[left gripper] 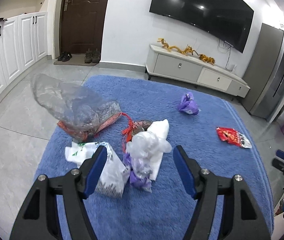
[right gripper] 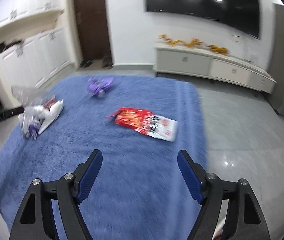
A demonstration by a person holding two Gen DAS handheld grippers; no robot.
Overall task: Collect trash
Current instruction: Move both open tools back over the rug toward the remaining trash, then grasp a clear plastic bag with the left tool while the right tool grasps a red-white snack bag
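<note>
Ahead, both grippers, left gripper (left gripper: 139, 157) and right gripper (right gripper: 140, 161), wide apart; red wrapper (right gripper: 145, 124) flat, lengthwise left-to-right.

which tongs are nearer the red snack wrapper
Right. The right tongs are open with the red snack wrapper just ahead; the left tongs hover over the trash pile, the wrapper off to their right.

Right hand-held gripper (right gripper: 140, 161) spread wide over blue rug (right gripper: 106, 150) — red wrapper (right gripper: 145, 123) ahead.
</note>
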